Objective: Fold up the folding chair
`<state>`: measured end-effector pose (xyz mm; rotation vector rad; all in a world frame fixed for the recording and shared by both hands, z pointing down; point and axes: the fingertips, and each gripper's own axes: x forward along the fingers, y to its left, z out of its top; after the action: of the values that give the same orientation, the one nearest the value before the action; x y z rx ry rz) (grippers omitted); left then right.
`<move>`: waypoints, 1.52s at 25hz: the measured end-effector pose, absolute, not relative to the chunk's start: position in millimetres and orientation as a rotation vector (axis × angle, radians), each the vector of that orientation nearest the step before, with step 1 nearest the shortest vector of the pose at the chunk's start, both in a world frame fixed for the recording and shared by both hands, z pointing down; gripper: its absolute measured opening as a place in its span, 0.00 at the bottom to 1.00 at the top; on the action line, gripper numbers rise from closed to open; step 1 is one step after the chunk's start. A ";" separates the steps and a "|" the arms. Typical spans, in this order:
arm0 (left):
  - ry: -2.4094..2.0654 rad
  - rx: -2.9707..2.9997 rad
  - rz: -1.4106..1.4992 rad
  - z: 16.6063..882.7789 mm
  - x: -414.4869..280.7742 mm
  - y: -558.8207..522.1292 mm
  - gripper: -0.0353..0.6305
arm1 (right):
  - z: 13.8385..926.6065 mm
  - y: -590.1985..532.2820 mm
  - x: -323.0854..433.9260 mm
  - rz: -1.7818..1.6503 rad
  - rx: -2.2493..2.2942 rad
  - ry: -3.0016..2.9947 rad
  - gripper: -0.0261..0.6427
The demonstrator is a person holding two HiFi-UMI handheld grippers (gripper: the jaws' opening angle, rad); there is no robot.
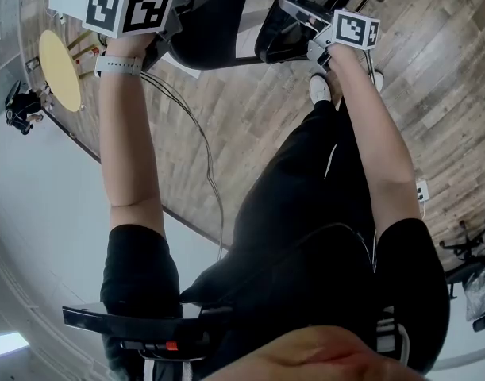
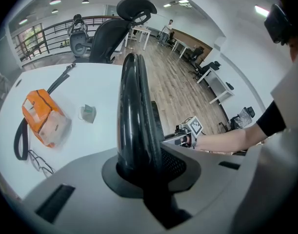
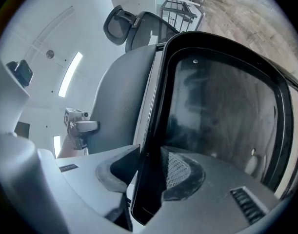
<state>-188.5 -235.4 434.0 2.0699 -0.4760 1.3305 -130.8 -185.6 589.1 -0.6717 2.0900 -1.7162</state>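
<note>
The black folding chair (image 1: 206, 42) stands in front of me at the top of the head view. My left gripper (image 2: 144, 167) points steeply down and is shut on the chair's rounded black top rim (image 2: 134, 101), which fills the gap between its pads. My right gripper (image 3: 149, 177) points level and is shut on the thin black edge of the chair's frame (image 3: 156, 111); the dark seat panel (image 3: 222, 111) spreads to its right. In the head view, only the marker cubes of the left gripper (image 1: 131, 6) and the right gripper (image 1: 355, 28) show; the jaws are hidden.
A white table (image 2: 66, 87) behind the chair carries an orange pouch (image 2: 41, 118), glasses (image 2: 39, 162) and a small packet (image 2: 88, 112). A black office chair (image 2: 124, 23) stands beyond it. Cables (image 1: 204, 157) run over the wooden floor (image 1: 433, 78) beside my legs and white shoe (image 1: 320, 88).
</note>
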 end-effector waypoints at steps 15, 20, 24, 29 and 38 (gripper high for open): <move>-0.688 2.185 1.078 413.1 -212.9 -244.6 0.37 | 595.9 -186.1 -117.7 -1.700 -0.708 2.147 0.42; -0.854 2.286 1.066 391.0 -227.7 -243.2 0.39 | 598.3 -188.1 -83.5 -1.644 -0.874 2.194 0.43; -1.056 2.357 0.984 355.0 -248.8 -246.6 0.39 | 594.2 -185.6 -46.2 -1.540 -1.032 2.310 0.43; -1.309 2.443 0.658 287.1 -271.2 -232.4 0.39 | 535.9 -172.6 -20.8 -1.235 -1.103 2.528 0.42; -1.141 2.562 0.315 260.5 -186.2 -111.0 0.07 | 320.4 -116.8 -66.4 -0.563 -0.766 2.897 0.06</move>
<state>-186.2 -111.0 260.5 2.5617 -1.1411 0.3149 -66.4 -116.8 320.4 -0.7656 2.8967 -0.5626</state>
